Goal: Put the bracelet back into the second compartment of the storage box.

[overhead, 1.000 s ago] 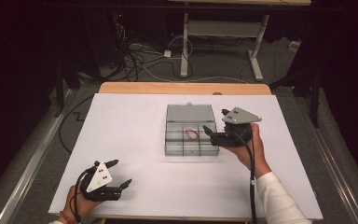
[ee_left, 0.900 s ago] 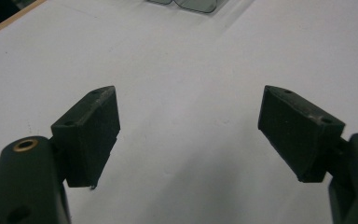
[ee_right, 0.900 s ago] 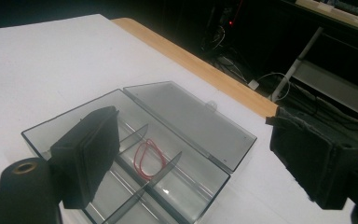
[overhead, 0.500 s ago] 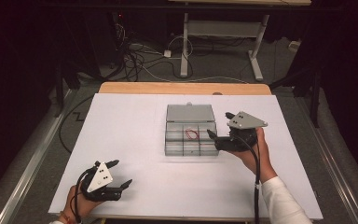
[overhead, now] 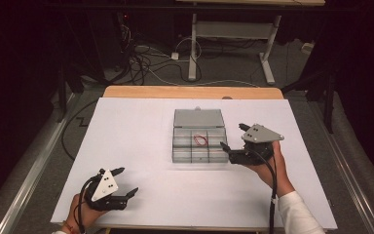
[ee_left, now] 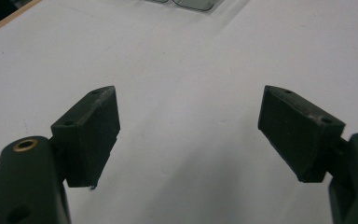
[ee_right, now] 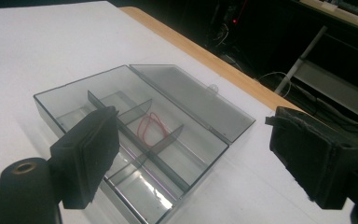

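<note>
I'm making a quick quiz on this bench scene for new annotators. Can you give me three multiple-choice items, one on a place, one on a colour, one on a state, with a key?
1. Where does the rubber band lie?
A. In a middle compartment of the clear organiser box
B. On the white table beside the box
C. Between the jaws of the left gripper

2. What colour is the rubber band?
A. Blue
B. Red
C. Yellow

3. How stands the lid of the box?
A. Shut and latched
B. Taken off and set by the left gripper
C. Open, folded back flat on the table

Key:
1 A, the right gripper view shows the band inside the dividers of a middle cell.
2 B, it reads red in the high view and the right gripper view.
3 C, the lid lies flat behind the tray, still hinged to it.
</note>
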